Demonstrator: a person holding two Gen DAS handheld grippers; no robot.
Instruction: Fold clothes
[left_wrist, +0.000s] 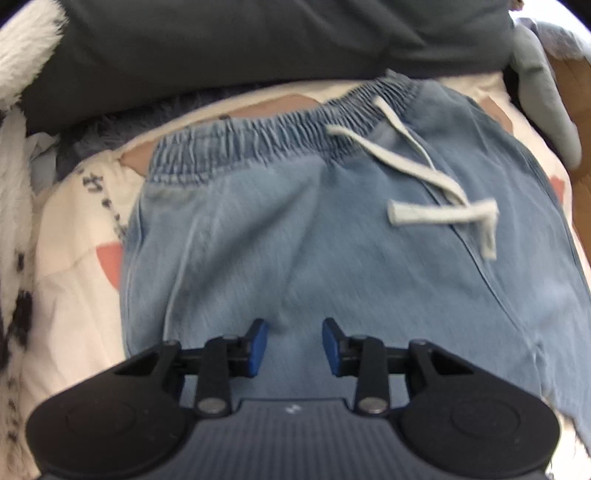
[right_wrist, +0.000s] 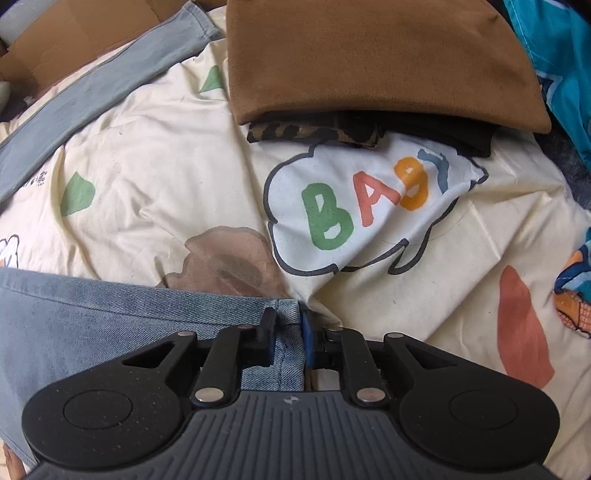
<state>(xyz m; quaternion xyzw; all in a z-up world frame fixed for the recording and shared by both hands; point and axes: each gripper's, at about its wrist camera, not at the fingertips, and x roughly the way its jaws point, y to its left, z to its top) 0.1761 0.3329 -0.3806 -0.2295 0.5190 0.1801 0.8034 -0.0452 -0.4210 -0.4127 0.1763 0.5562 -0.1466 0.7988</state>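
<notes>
Light blue jeans (left_wrist: 295, 229) lie flat on a cream printed bedsheet (left_wrist: 74, 221), elastic waistband (left_wrist: 258, 133) at the far side and a white drawstring (left_wrist: 436, 206) loose on the right. My left gripper (left_wrist: 294, 345) hangs just above the denim below the waist, jaws open, with nothing pinched. In the right wrist view a jeans leg (right_wrist: 92, 314) comes in from the left and ends at a stitched hem (right_wrist: 289, 321). My right gripper (right_wrist: 288, 332) straddles that hem corner. Its jaws stand slightly apart and the cloth lies flat between them, unpinched.
A folded brown garment (right_wrist: 369, 55) rests on a leopard-print piece (right_wrist: 314, 133) at the far side. Blue-grey fabric (right_wrist: 92, 96) crosses the upper left over cardboard (right_wrist: 74, 33). Teal cloth (right_wrist: 561, 55) is at the right. Dark grey fabric (left_wrist: 258, 48) and white fur (left_wrist: 22, 55) border the waistband.
</notes>
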